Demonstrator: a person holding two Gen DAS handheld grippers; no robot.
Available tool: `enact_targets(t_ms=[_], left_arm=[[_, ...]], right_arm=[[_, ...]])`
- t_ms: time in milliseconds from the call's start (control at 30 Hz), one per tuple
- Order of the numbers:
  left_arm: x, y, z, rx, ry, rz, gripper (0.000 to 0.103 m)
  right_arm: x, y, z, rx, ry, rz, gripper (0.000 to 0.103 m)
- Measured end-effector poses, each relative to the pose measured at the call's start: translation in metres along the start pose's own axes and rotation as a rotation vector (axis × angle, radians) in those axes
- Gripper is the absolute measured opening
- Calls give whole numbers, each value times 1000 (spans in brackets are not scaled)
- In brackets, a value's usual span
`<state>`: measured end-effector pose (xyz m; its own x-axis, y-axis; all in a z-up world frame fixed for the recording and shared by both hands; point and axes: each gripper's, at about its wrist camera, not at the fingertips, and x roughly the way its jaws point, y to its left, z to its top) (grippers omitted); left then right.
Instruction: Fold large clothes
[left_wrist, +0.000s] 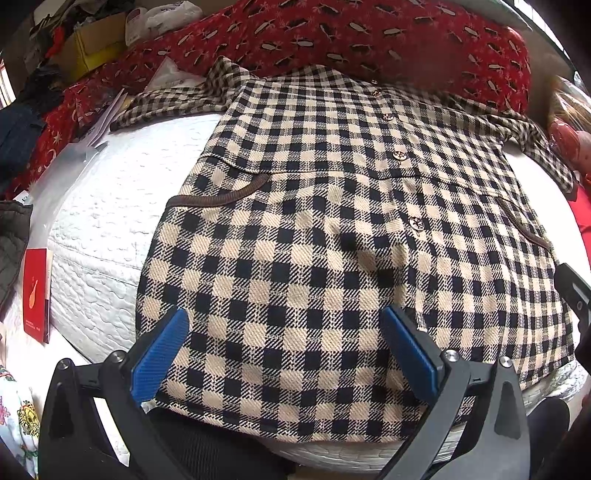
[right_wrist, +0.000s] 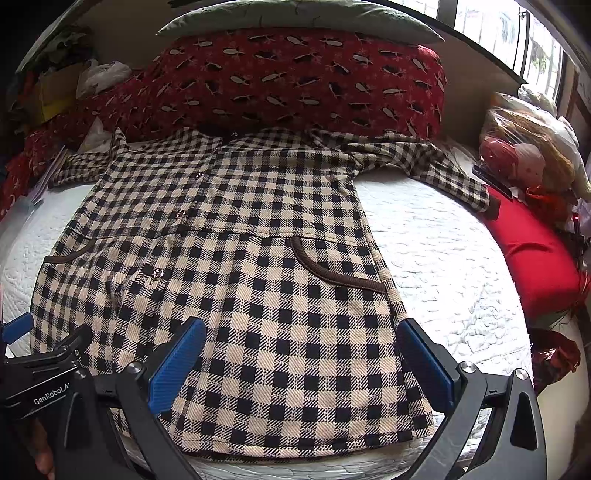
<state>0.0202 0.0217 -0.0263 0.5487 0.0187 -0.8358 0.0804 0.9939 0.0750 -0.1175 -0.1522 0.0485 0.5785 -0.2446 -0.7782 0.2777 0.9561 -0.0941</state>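
Lying flat and front-up on the white quilted bed, the checked coat is spread with its hem toward both cameras and its collar against a red patterned bolster at the far side. Its sleeves reach out to either side near the top, the one on the right of the right wrist view crumpled and ending beside a red cushion. Small metal buttons run down the front, and two curved pockets with brown trim sit on the lower half.

The left tongs hang over the hem near the coat's left edge, blue pads wide apart, with checked cloth showing between them and nothing gripped. The right tongs stand likewise wide open above the hem toward the coat's right edge, holding nothing; whether either pair's tips touch the cloth cannot be told. In the right wrist view the left tongs' black frame shows at the lower left corner, close beside the right tongs.

A red booklet lies at the bed's left edge, and cardboard boxes and bags are heaped behind it. Bagged items are piled on the far right under a window.
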Motion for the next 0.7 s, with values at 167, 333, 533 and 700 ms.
enact_targets(t_ms=[167, 333, 533, 700], left_arm=[[1, -1, -1, 7, 2, -4, 103], [0, -3, -1, 8, 3, -26, 103], [-5, -2, -1, 0, -3, -41, 103], [-4, -2, -1, -2, 3, -38, 103]], right_arm=[[0, -1, 0, 2, 1, 2, 103], [0, -1, -1, 2, 3, 2, 103], [0, -2, -1, 6, 0, 6, 103], [-1, -2, -1, 5, -12, 3, 103]])
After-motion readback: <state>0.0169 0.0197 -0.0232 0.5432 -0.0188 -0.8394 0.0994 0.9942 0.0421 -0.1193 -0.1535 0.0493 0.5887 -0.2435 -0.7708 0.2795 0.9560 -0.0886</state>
